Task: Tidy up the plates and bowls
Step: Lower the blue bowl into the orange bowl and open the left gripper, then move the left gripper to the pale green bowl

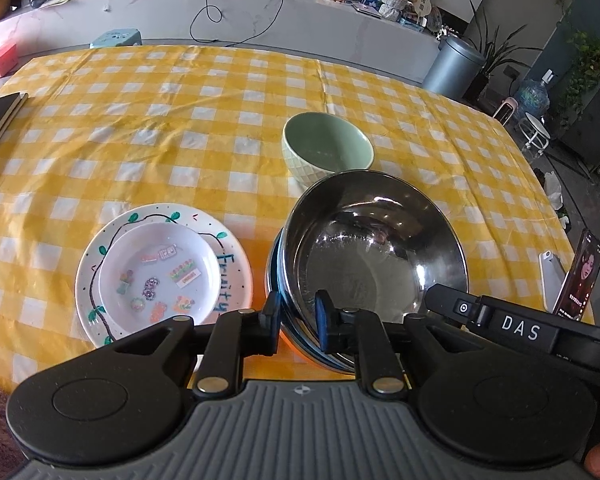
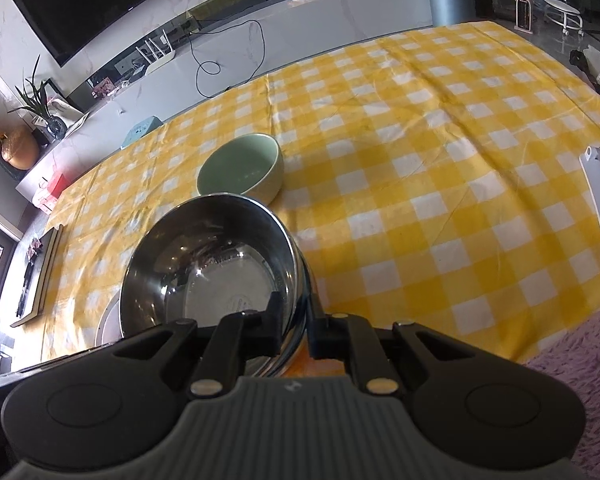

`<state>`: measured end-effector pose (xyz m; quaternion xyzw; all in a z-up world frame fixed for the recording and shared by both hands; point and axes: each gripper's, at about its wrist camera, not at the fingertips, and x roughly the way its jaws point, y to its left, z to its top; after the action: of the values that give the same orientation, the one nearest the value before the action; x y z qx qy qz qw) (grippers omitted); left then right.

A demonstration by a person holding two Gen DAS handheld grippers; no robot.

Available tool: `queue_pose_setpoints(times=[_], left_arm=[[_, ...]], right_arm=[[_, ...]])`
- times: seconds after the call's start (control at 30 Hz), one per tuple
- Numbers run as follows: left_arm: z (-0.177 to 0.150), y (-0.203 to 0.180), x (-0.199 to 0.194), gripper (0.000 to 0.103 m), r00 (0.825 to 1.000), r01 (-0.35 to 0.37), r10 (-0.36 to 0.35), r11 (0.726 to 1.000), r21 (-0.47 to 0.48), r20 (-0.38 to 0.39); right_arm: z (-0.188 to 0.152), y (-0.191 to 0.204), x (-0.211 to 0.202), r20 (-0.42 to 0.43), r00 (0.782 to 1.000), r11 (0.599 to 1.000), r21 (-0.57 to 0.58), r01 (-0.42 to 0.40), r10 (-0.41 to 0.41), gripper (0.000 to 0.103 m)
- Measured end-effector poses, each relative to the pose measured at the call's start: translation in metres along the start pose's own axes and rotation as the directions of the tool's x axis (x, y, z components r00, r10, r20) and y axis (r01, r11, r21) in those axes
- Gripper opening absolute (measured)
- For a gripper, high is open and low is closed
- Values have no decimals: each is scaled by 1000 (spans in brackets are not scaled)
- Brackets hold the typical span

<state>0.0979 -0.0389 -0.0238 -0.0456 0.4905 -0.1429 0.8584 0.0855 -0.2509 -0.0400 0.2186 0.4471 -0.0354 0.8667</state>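
The steel bowl (image 1: 374,252) sits tilted at the near middle of the yellow checked tablecloth (image 1: 140,128), nested in another steel bowl. Both grippers pinch its near rim: the left gripper (image 1: 298,320) on its left side, the right gripper (image 2: 296,330) on its right. A green bowl (image 1: 326,150) stands just beyond; left lies a small white plate (image 1: 160,276) on a painted plate (image 1: 232,276).

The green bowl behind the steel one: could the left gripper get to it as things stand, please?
Probably not right away: the left gripper is shut on the steel bowl, which sits directly in front of the green bowl.
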Motion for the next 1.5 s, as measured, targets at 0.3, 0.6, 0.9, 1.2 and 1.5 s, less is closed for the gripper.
queue_pose_setpoints(times=[0.3, 0.6, 0.9, 1.2, 1.5], left_arm=[[2, 1, 2, 22, 1000, -2, 3, 1000, 10, -3], [3, 7, 0, 26, 999, 34, -34, 999, -20, -1], [14, 13, -11, 38, 996, 50, -49, 999, -15, 72], [33, 11, -18, 35, 985, 32, -34, 999, 14, 167], [58, 9, -7, 35, 984, 22, -25, 1000, 21, 174]], right_arm=[[1, 0, 6, 3, 1000, 1000, -12, 7, -7, 11], [0, 0, 3, 20, 1000, 1000, -13, -18, 18, 28], [7, -1, -5, 51, 998, 999, 0, -45, 45, 32], [19, 6, -6, 90, 995, 998, -35, -47, 50, 31], [48, 19, 4, 125, 991, 996, -80, -43, 53, 34]])
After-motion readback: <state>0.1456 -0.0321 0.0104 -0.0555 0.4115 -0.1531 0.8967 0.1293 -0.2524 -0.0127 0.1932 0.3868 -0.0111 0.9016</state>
